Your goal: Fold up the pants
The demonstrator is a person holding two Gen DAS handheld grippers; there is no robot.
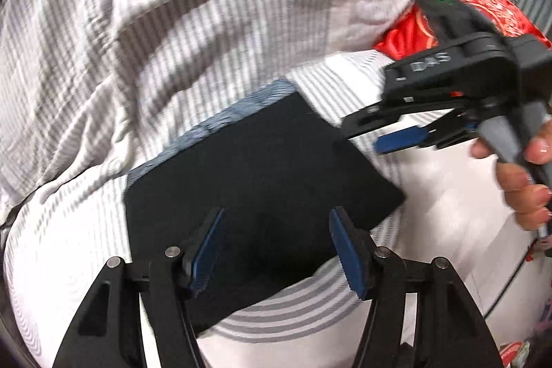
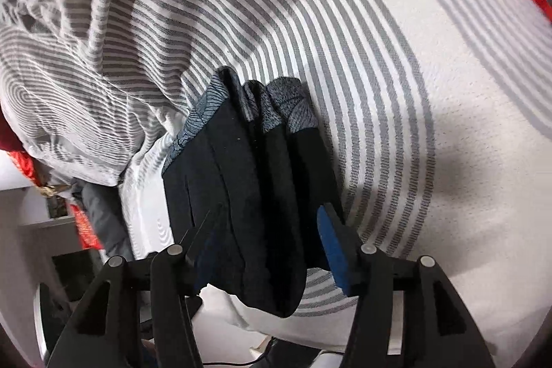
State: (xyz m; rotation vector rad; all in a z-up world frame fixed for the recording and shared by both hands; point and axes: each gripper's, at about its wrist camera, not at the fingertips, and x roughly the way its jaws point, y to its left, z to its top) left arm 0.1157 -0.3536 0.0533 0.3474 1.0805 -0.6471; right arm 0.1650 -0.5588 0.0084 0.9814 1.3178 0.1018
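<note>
The striped bedding (image 1: 172, 57) lay under both tools. The pants (image 1: 262, 181), dark and folded into a compact packet, sat below the left gripper (image 1: 276, 250) and right gripper (image 2: 269, 250), both spread and empty. Folding looked finished; withdrawing seemed next.

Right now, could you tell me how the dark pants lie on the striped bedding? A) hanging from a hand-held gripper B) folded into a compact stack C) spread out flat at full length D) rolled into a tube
B: the dark pants lie as a compact folded stack on the striped bedding, with several layers showing at the edge in the right wrist view, and neither hand-held gripper grips them.
</note>
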